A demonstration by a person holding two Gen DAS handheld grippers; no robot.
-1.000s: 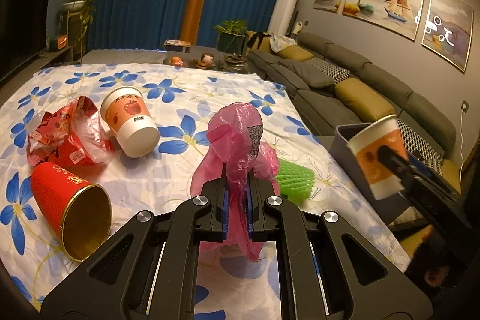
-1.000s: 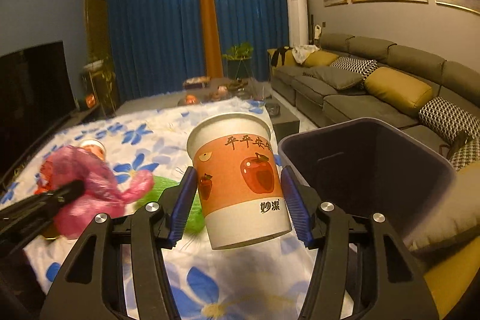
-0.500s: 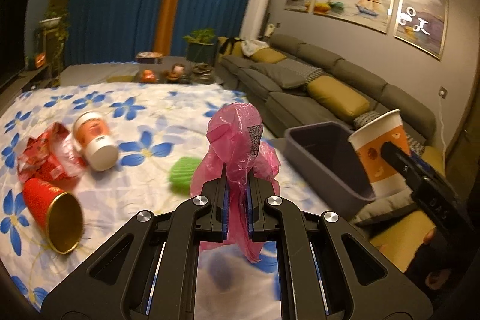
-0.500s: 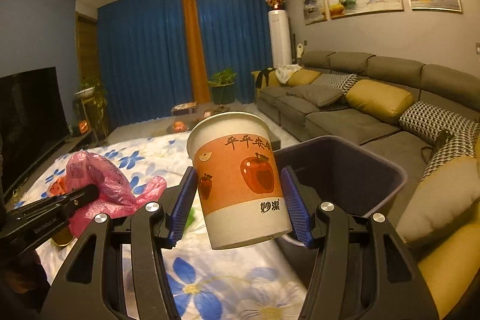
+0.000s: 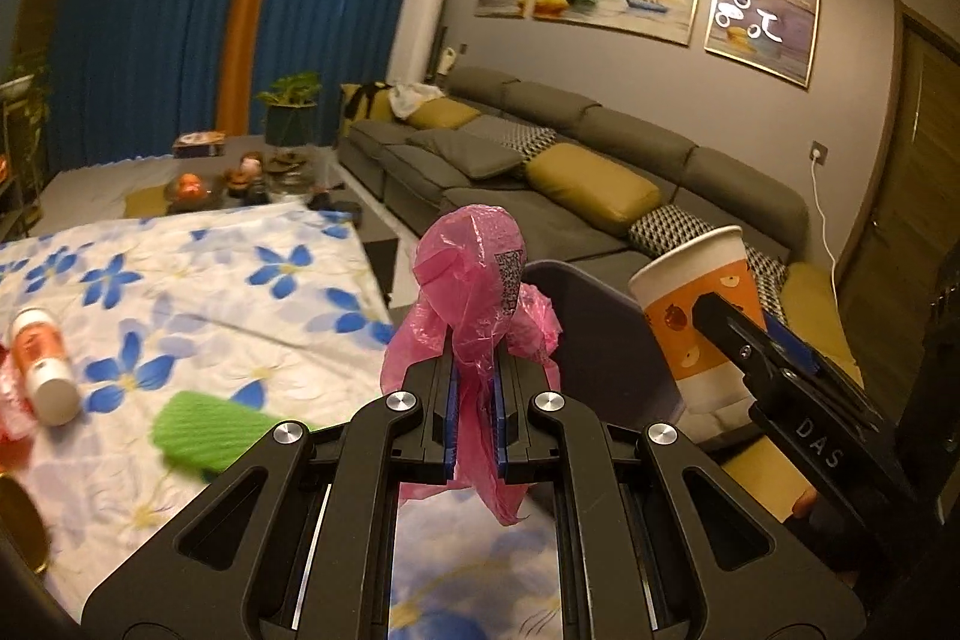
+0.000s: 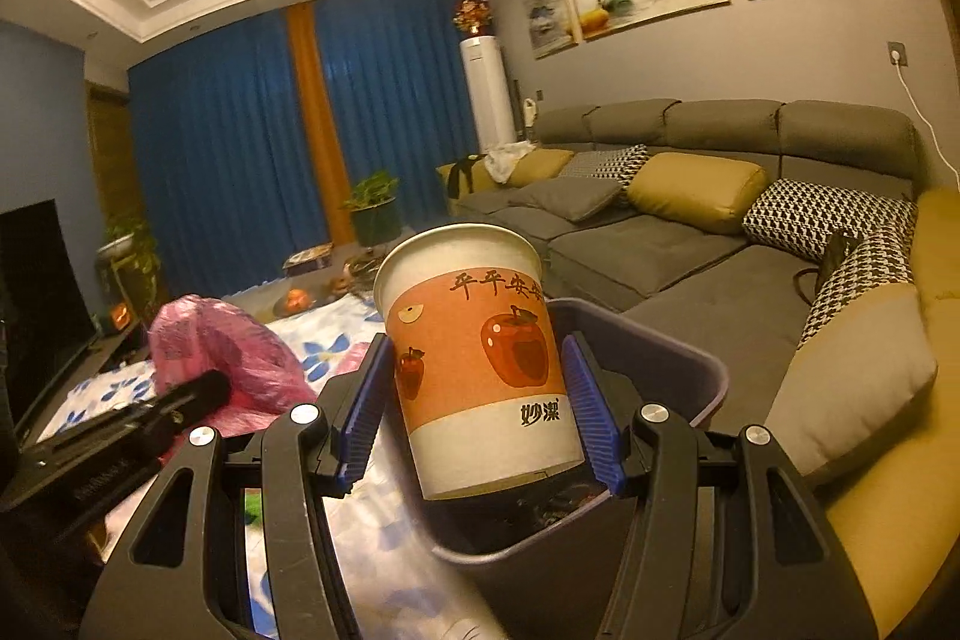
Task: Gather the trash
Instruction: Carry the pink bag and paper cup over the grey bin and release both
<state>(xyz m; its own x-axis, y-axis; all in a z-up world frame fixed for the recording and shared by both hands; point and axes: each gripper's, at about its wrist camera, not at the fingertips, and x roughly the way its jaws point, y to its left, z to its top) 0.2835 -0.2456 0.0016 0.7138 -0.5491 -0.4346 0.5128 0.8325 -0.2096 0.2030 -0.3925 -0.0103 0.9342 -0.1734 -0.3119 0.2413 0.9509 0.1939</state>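
Both grippers have swung off the table's edge to the bin (image 6: 708,370). The left gripper (image 5: 476,400) pinches the pink bag (image 5: 474,292); the right gripper (image 6: 480,418), half-open, clamps the cup (image 6: 474,358), ready to drop.

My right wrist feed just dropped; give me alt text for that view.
The right gripper has its jaws clamped on an upright orange paper cup just above a dark trash bin. At left, the left gripper holds a pink plastic bag over the floral tablecloth; a grey sofa stands behind.

Black hand-held gripper (image 5: 475,403), blue pads, silver screws
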